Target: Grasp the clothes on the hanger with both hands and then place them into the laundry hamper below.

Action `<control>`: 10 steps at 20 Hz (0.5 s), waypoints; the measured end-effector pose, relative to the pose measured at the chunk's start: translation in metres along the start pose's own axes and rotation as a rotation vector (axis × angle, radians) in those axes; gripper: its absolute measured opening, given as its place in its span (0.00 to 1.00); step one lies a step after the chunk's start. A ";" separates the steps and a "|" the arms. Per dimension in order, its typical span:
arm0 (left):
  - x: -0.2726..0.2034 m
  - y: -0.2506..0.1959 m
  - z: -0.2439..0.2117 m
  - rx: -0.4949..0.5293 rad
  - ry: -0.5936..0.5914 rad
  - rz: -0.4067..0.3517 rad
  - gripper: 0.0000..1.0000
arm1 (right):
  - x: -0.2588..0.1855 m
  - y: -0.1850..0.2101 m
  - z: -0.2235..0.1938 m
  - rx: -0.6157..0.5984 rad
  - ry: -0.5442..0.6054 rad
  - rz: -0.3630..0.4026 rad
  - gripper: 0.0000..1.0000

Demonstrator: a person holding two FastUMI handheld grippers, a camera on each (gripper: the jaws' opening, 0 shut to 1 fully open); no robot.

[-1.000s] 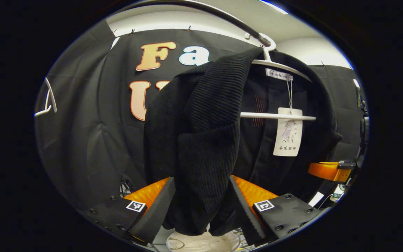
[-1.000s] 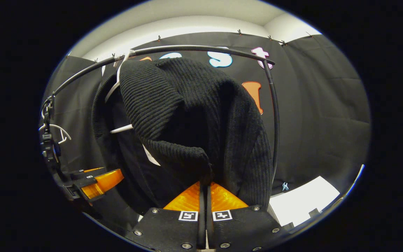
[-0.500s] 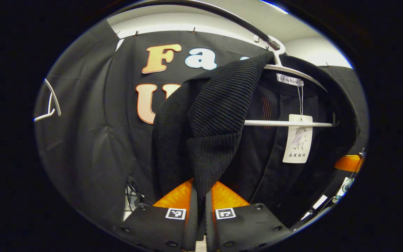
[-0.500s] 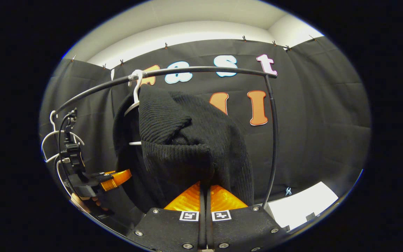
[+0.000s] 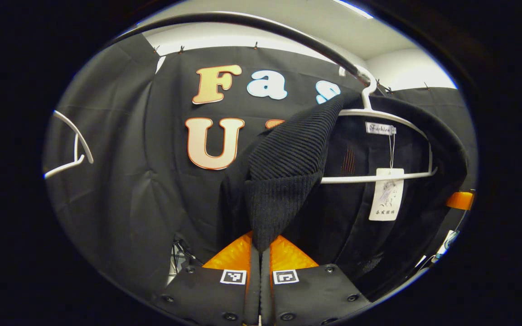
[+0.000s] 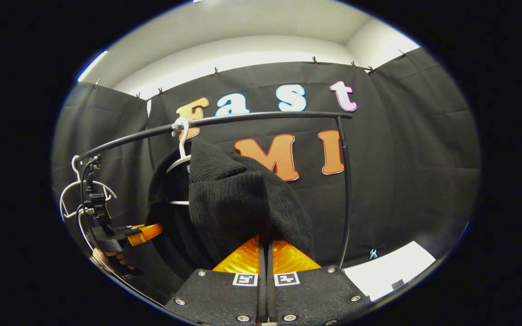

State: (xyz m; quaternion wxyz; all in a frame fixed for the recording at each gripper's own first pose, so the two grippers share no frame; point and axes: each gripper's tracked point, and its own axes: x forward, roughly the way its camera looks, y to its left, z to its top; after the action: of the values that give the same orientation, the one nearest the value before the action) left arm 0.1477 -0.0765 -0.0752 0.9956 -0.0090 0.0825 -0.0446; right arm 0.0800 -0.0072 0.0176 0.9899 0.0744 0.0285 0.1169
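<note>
Both pairs of jaws are pressed together, each with a fold of the black knit cardigan pinched between them. In the left gripper view, the left gripper clamps the lower tip of the ribbed front edge, which runs up and to the right toward the garment's collar. In the right gripper view, the right gripper grips the bottom of a bunched mass of the same cardigan, directly above its fingers.

The cardigan hangs on a white hanger, whose hook sits over a black rail curving across the top of the left gripper view. A paper tag dangles on a string from the neck label, in front of the hanger's crossbar. A second white hanger shows at the far left edge.

In the right gripper view the rail spans the frame and bends down into a post on the right. The hanger hooks over it, just left of the bunched knit. Farther left, the left gripper appears with a hand beneath it. More white hangers hang at the rail's left end.
</note>
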 end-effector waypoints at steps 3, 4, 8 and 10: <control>-0.005 0.018 0.017 -0.020 -0.024 0.033 0.08 | -0.009 -0.014 0.022 -0.008 -0.048 -0.029 0.00; -0.006 0.024 0.023 -0.024 -0.034 0.043 0.08 | -0.010 -0.017 0.027 -0.010 -0.061 -0.032 0.00; -0.012 0.044 0.052 0.010 -0.090 0.094 0.05 | -0.012 -0.027 0.055 -0.025 -0.113 -0.035 0.06; -0.018 0.047 0.064 0.021 -0.107 0.115 0.07 | -0.009 -0.035 0.068 -0.023 -0.131 -0.039 0.00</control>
State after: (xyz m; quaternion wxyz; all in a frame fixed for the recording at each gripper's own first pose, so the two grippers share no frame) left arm 0.1443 -0.0277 -0.0107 0.9995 0.0041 0.0293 0.0123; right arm 0.0837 -0.0523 0.0800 0.9926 0.0700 -0.0361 0.0925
